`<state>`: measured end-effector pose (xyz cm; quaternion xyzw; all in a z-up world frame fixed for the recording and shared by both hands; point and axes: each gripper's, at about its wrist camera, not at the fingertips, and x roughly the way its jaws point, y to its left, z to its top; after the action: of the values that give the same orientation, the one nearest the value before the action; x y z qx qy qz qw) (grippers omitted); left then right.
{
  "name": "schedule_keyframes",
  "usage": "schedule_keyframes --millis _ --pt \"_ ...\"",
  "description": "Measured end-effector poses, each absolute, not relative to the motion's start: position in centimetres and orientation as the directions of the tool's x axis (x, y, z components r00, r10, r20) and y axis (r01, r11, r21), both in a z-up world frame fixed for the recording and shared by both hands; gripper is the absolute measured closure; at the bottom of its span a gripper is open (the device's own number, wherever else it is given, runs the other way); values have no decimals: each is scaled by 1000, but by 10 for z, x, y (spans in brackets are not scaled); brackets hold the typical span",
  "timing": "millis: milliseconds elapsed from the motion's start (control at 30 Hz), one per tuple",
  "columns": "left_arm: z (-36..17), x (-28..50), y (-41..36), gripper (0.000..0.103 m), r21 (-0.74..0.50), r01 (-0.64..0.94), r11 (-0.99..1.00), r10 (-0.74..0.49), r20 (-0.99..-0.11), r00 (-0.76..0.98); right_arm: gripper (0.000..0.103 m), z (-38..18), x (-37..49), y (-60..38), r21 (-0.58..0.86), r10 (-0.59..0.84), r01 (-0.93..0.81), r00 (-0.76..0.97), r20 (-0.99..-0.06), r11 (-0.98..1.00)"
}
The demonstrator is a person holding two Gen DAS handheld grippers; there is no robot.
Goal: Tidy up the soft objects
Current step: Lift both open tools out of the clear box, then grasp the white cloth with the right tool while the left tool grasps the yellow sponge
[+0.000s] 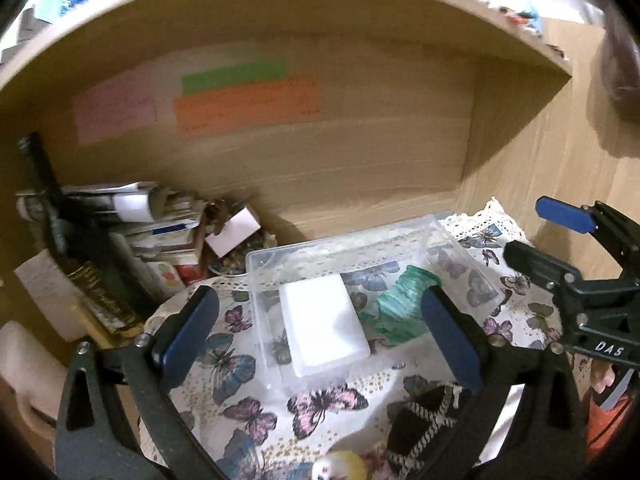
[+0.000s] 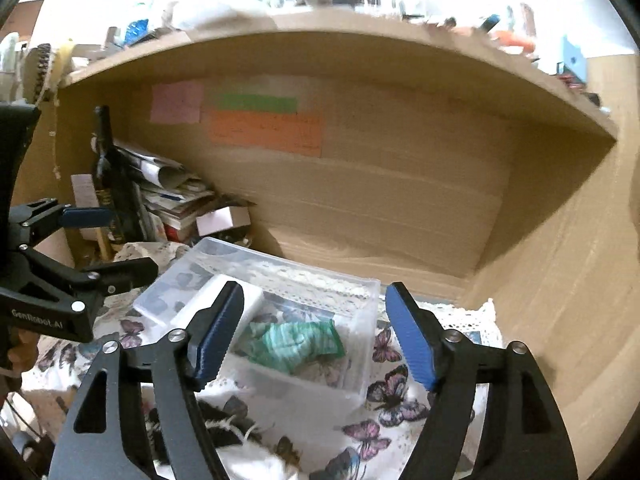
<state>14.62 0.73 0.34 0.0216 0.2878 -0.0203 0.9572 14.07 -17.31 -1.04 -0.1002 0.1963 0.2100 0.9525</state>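
Both claws were spread wide, empty: left claw (image 1: 320, 328), right claw (image 2: 316, 332); clear bin (image 1: 460, 240) sat on the butterfly-cloth bench (image 1: 240, 372); inside it, white foam block (image 1: 320, 324) beside crumpled green cloth (image 2: 292, 344); both likely light, compressible; pinch cloth at bunched middle, block across its narrow sides.

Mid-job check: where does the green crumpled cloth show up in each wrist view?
Left wrist: green cloth right of centre, inside the clear plastic bin, beside the white block, partly behind a finger of the open left hand-held gripper.
Right wrist: green cloth at lower centre, inside the bin.
Shared landmark: orange sticky note on the back panel.
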Motion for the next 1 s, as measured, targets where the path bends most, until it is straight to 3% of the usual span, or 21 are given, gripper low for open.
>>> schedule_keyframes --millis 333,700,1000 --pt "-33 105 18 0 -15 -6 1000 -3 -584 812 30 -37 99 -180 -59 353 -417 829 -434 907" --pt "-93 67 13 0 -39 -89 995 40 -670 741 30 -81 83 -187 27 348 -398 766 -541 917" --pt "-113 42 10 0 -43 -139 989 71 -689 722 30 -111 86 -189 77 343 -382 701 -625 921"
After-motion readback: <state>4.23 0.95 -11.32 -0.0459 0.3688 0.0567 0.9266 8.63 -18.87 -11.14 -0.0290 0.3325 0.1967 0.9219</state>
